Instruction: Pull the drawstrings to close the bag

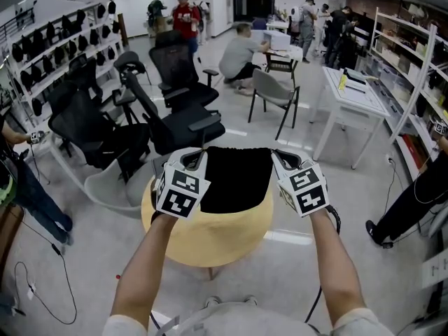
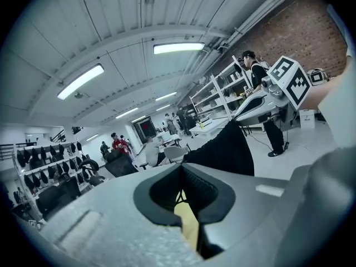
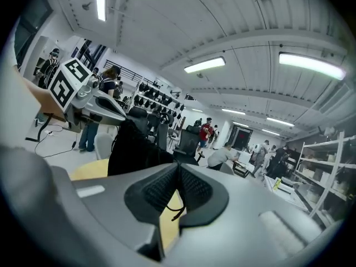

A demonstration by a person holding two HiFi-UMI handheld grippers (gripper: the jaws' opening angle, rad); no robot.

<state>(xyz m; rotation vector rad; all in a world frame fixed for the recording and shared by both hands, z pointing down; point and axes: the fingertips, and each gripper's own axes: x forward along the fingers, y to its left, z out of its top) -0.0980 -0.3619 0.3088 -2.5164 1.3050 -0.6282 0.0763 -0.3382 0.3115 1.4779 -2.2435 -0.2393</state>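
Note:
A black drawstring bag [image 1: 236, 179] hangs stretched between my two grippers above a round yellow table [image 1: 210, 240]. My left gripper [image 1: 194, 159] is shut at the bag's upper left corner. In the left gripper view its jaws [image 2: 181, 183] pinch a thin black drawstring [image 2: 179, 197], and the bag [image 2: 222, 149] runs off towards the right gripper [image 2: 266, 100]. My right gripper [image 1: 285, 161] is shut at the upper right corner. Its own view shows the closed jaws [image 3: 179, 185] with a loop of drawstring [image 3: 177, 209] below them, the bag [image 3: 136, 149] and the left gripper [image 3: 94, 102] beyond.
Black office chairs [image 1: 178, 82] and a grey shell chair [image 1: 115, 184] crowd the table's far left. A grey chair [image 1: 273, 93] and a white table [image 1: 350, 96] stand at the right, shelving [image 1: 413, 61] along the right wall. People stand at both sides and at the back.

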